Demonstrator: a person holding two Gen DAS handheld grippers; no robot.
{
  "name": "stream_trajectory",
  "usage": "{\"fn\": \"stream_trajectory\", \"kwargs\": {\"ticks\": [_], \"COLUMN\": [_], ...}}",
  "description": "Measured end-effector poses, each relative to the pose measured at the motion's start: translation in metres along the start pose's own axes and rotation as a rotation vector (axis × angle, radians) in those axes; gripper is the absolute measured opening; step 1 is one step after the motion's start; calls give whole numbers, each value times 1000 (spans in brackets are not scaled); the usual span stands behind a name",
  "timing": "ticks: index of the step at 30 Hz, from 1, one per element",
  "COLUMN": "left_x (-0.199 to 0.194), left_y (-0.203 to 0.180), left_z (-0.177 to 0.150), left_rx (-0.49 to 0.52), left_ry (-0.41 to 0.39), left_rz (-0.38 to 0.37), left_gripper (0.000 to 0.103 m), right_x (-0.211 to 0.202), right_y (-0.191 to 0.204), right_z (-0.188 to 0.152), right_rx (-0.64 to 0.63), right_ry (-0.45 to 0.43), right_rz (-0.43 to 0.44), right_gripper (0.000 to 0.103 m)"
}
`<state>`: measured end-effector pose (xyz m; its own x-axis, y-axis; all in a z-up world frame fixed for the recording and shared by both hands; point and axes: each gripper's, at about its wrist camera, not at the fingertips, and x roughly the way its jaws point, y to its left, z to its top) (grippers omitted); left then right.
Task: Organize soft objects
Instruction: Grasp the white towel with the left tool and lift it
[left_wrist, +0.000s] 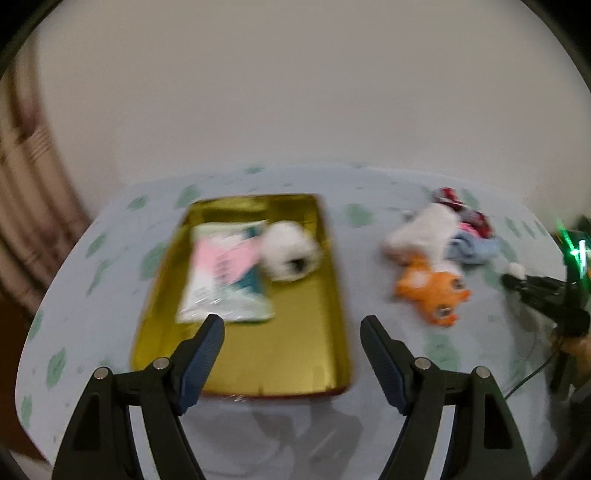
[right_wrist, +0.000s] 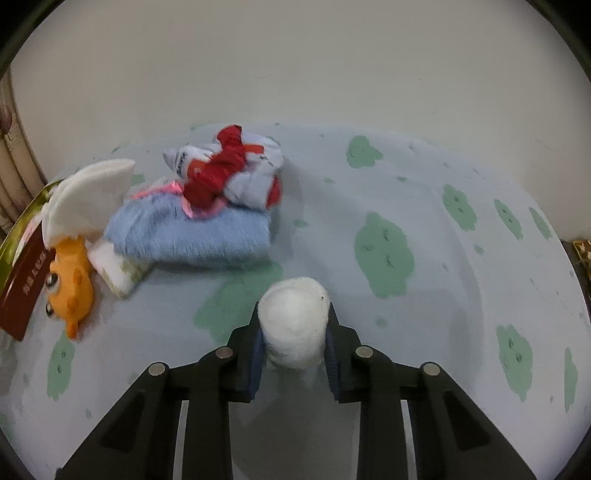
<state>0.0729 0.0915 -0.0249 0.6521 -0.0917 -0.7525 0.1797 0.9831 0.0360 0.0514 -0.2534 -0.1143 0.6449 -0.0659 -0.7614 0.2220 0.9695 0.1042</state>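
My right tool (right_wrist: 293, 325) is clenched on a white fluffy ball (right_wrist: 293, 321), pinned between both pads just above the bench (right_wrist: 406, 192) and its pale blue, green-blotched cloth. My left tool (left_wrist: 291, 332) hangs released over the gold tray (left_wrist: 295, 354), which holds a pink-and-teal packet (left_wrist: 225, 273) touching a white plush (left_wrist: 290, 254). Well apart from the tray lie an orange plush toy (right_wrist: 72, 284), a folded blue towel (right_wrist: 192, 232) and red-and-grey socks (right_wrist: 229, 170) piled on top of it.
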Motion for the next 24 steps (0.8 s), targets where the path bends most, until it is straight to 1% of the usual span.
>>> {"fn": "stream_trajectory", "kwargs": {"ticks": [3,5,8,11,13,15,18,24], "left_x": [7,15,27,38,48,62,78,101], "left_y": [-35,-57,-82,-106,-116,-122,-127,-129], "left_z": [15,25,35,41,44,48,54,71], "left_rx": [84,130,169,199,208,197,196,202], "left_ry": [7,27,56,76,98,128,153,176], "left_rz": [-44,-94,-138,-155,-177,-171,-152,-123], "left_gripper": [78,78,78,78,78,78,78,78], "right_x": [-2,-2,1,4,5,7,8,10], "right_y": [-2,-2,-4,-6,-8,-9,-10,-11], "right_z": [-2,-2,-1,1,0,1,1,1], "right_rx": [16,18,25,27,27,28,31,33], "right_ry": [-4,-3,-3,-3,-3,-2,-3,-4], "right_rz": [4,8,19,23,24,28,36,37], "right_gripper": [25,25,26,26,26,27,28,28]}}
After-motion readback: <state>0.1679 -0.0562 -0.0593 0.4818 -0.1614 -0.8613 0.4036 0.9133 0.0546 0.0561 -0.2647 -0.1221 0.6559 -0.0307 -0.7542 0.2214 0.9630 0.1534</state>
